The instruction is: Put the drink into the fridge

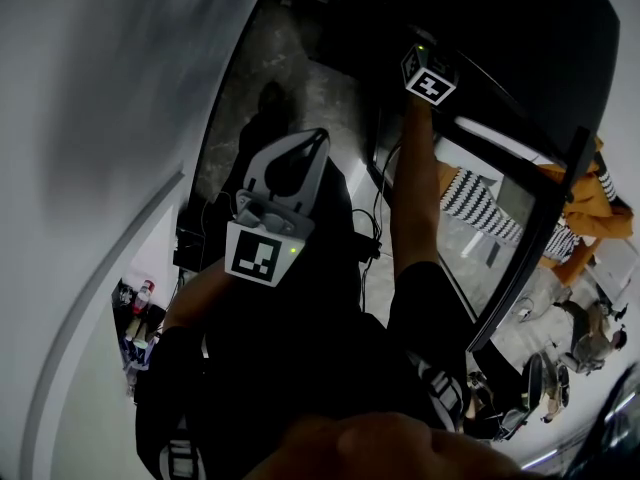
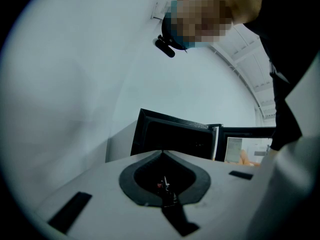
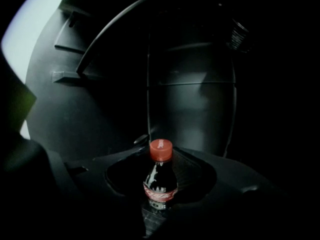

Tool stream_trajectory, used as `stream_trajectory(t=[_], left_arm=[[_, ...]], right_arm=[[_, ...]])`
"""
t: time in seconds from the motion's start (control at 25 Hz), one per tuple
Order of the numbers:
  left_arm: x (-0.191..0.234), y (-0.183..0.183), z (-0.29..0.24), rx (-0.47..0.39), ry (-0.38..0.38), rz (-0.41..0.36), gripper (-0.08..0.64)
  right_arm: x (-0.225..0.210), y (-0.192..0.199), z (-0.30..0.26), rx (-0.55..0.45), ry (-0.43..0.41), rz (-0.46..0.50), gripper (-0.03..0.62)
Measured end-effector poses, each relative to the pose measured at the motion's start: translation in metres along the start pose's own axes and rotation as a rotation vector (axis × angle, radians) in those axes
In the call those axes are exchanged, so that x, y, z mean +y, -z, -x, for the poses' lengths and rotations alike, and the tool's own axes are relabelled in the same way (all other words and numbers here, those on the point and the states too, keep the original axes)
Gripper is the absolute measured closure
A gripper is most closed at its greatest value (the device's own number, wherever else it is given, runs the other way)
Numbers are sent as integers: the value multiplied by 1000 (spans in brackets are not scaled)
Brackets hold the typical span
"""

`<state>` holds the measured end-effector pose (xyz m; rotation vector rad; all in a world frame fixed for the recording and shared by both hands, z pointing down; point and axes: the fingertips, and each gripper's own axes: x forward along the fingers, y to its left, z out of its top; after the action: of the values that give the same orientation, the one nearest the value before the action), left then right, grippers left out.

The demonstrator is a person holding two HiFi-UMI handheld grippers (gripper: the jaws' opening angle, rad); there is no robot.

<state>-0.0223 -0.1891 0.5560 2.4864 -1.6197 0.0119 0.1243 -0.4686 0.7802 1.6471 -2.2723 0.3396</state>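
- Wall (image 1: 90,118): smooth matte grey-white surface curving down the left edge.
- Small bottles (image 1: 140,303): a cluster low at the far left, too small to detail.
- My left gripper (image 1: 318,140): grey moulded plastic. Its 2 jaws are pressed together at the tips, dark pads ringing a teardrop-shaped hollow with nothing in it.
- My right gripper (image 3: 161,159): in deep shade, reaching into the fridge. Its 2 jaws pinch the drink bottle by its body.
- Drink bottle (image 3: 160,180): small, clear plastic, dark cola-coloured liquid, 1 red label band, round red screw cap (image 3: 161,149). It stands upright between the pads, in the fridge's dark cavity; whether it rests on a shelf I cannot tell.
- Fridge (image 3: 195,99): black moulded interior with smooth curved walls and ledge-like ribs at left.
- Fridge door (image 1: 520,258): black frame, glossy glass pane, swung open at far right.
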Motion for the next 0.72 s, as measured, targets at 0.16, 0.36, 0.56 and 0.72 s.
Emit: stream_trajectory(t=[0.16,0.36,0.56,0.72], left_arm=[[2,0,1,4,0,2,555],[3,-2,3,8,-2,5,555],[3,-4,6,16,-4,7,555],[1,-11,8,16,-6,10,555]], right_arm=[[-3,6,-2,7,5,-14,466],[-2,3,-2,-4,-1,-3,457],[0,5,2,-3,7,-4,400],[1,3,11,14,24,-17,394]])
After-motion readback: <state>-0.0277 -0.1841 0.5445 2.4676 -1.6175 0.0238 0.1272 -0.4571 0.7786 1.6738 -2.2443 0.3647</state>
